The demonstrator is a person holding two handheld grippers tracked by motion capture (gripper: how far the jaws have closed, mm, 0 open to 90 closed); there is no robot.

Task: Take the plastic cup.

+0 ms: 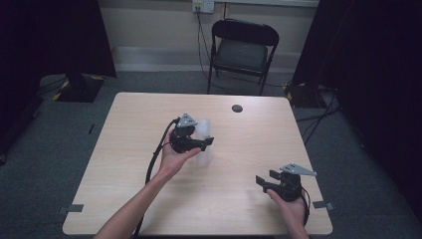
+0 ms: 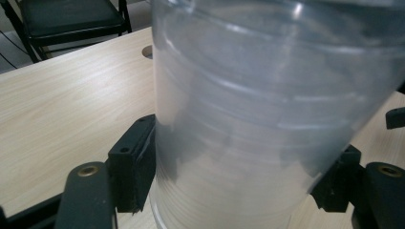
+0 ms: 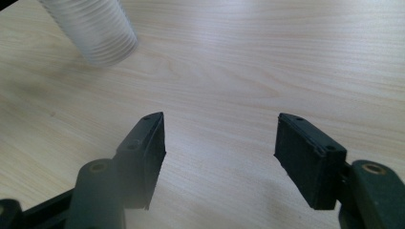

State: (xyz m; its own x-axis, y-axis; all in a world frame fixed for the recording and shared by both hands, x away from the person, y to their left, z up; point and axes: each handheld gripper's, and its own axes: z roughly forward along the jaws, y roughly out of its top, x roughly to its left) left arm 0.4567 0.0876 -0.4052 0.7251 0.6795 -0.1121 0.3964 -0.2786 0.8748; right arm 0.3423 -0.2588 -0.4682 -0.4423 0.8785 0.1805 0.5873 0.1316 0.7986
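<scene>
A tall stack of clear ribbed plastic cups (image 1: 203,127) stands near the middle of the pale wooden table (image 1: 134,114). My left gripper (image 1: 205,144) reaches it from the left, and its black pads press against both sides of the stack (image 2: 267,105) low on its wall. In the left gripper view, the left gripper (image 2: 236,174) has the stack wedged between its jaws. My right gripper (image 1: 264,178) is held near the table's front right, apart from the stack. Its jaws (image 3: 219,152) stand wide over bare wood with nothing between them, and the stack (image 3: 90,28) lies farther off at upper left.
A round cable hole (image 1: 237,108) sits in the table's far side. A black folding chair (image 1: 242,50) stands beyond the far edge. The left gripper's cable (image 1: 154,159) trails along the forearm toward the front edge.
</scene>
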